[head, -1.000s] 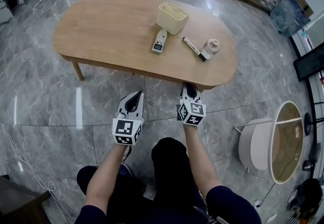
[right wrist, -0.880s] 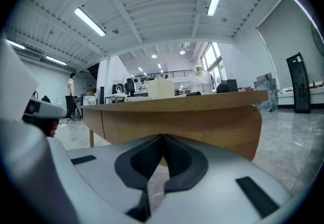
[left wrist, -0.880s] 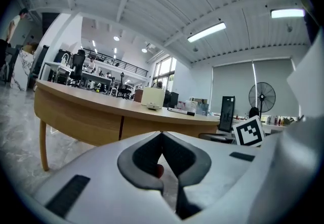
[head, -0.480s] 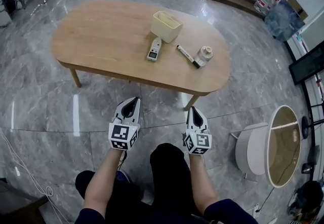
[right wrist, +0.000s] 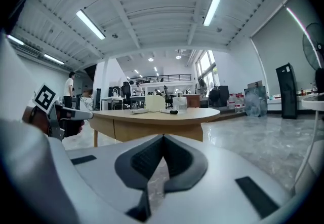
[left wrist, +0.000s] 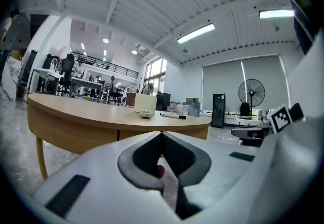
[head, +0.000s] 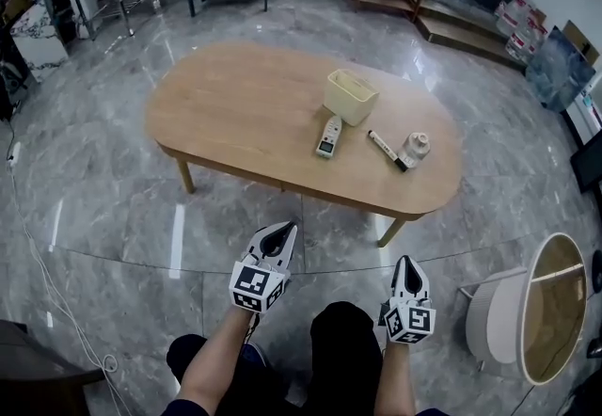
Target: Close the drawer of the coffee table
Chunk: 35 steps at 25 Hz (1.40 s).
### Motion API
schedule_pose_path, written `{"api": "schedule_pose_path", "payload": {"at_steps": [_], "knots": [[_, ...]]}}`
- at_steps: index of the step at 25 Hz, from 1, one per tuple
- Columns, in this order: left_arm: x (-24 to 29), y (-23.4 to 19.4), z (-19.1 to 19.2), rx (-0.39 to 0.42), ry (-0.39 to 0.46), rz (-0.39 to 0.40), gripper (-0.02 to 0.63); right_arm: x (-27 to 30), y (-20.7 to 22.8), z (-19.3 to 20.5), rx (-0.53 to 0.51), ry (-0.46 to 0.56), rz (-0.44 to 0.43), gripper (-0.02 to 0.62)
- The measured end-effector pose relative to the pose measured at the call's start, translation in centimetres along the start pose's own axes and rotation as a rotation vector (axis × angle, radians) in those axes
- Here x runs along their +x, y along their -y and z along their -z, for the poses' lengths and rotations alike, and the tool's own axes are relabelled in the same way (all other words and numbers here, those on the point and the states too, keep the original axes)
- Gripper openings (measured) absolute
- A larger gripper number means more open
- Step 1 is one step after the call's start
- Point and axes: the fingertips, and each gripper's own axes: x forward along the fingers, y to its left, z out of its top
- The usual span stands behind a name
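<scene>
"Coffee table (head: 254,113), the oval light-wood one: where did it stand?"

"Far from me, mid-scene, on the grey marble floor (head: 103,216). I could not pick out its drawer along the near edge."

"And on top?"

"Toward its right end sat a cream rectangular bin (head: 351,97) and a white handset (head: 328,136) just near of it. Right of those lay a white marker with a black cap (head: 387,151), with a small white jar (head: 415,146) beside it."

"Your tools?"

"My left gripper (head: 279,233) and right gripper (head: 405,265) hung on the near side, well apart from the table. Each had its jaws pressed together on nothing."
</scene>
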Motion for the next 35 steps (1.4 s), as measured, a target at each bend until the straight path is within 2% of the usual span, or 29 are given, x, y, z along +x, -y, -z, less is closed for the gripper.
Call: {"api": "schedule_pose_path", "payload": {"at_steps": [9, 20, 35], "knots": [[0.3, 1.5, -0.2, 0.048, -0.007, 0.044, 0.025, -1.2, 1.1, 0.7, 0.04, -0.018, 0.0, 0.025], [0.9, 2.3, 0.4, 0.088, -0.033, 0.065, 0.025, -1.5, 1.6, 0.1, 0.035, -0.004, 0.008, 0.025], [0.6, 2.0, 0.3, 0.076, -0.035, 0.07, 0.025, -2.2, 1.6, 0.2, 0.054, -0.015, 0.008, 0.025]]}}
